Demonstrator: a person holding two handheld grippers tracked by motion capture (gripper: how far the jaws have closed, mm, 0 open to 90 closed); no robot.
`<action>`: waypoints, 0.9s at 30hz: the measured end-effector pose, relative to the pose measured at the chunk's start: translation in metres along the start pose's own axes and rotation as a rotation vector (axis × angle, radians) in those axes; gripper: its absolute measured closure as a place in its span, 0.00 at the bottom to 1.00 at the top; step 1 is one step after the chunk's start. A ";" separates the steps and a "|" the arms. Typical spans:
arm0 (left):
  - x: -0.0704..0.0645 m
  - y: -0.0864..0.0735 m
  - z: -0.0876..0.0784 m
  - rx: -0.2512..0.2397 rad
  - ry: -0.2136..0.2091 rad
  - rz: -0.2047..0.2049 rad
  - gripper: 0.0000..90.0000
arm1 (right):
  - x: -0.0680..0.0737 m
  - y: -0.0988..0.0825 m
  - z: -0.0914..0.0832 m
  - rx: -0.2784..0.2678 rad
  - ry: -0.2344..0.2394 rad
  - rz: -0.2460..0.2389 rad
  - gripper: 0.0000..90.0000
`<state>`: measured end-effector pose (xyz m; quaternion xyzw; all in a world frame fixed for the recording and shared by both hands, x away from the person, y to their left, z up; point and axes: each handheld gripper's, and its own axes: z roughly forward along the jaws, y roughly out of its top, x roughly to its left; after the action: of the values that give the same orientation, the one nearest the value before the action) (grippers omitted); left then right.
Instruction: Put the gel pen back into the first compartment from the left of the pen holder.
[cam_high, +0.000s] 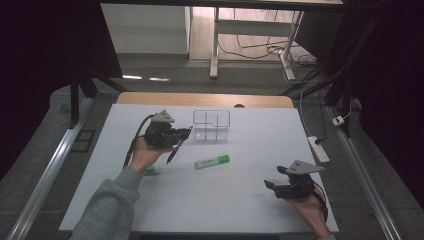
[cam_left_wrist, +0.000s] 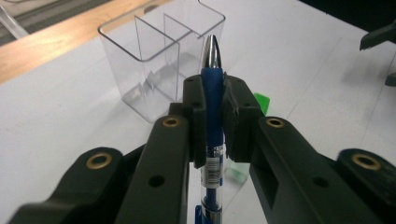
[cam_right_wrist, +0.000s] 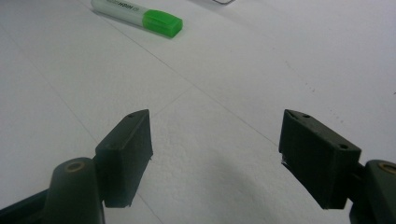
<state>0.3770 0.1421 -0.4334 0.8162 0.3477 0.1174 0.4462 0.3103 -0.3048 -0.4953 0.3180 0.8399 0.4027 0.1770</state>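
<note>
high view: left gripper (cam_high: 181, 134) is held above the white table (cam_high: 240, 200), jaws pinching a blue pen (cam_high: 175, 150) that slants down and back from the jaws toward the person's hand. clear divided container (cam_high: 211, 125) stands just ahead of the jaw tips. green highlighter (cam_high: 212, 161) lies flat on the table, below and to the right of this gripper. right gripper (cam_high: 276, 178) sits low near the table's front right, well apart from the pen

left gripper view: pen (cam_left_wrist: 212, 93) is clamped upright between both pads, silver tip above the jaws, barrel running down below them. container (cam_left_wrist: 159, 60) is just beyond the tips, to the left

right gripper view: right gripper (cam_right_wrist: 215, 140) jaws spread wide with bare table between them; highlighter (cam_right_wrist: 137, 16) lies far ahead, to the left
</note>
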 end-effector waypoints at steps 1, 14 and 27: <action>0.000 0.001 -0.001 -0.005 0.007 0.005 0.88 | 0.000 0.000 0.000 0.002 -0.001 -0.001 0.28; -0.002 0.011 -0.007 -0.071 0.015 0.016 0.88 | -0.001 0.000 -0.001 -0.008 -0.001 0.006 0.28; -0.002 0.025 -0.005 -0.116 0.007 0.024 0.88 | -0.003 -0.001 -0.003 -0.007 -0.012 0.016 0.28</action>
<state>0.3843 0.1352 -0.4104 0.7927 0.3320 0.1456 0.4901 0.3102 -0.3090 -0.4944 0.3262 0.8350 0.4050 0.1798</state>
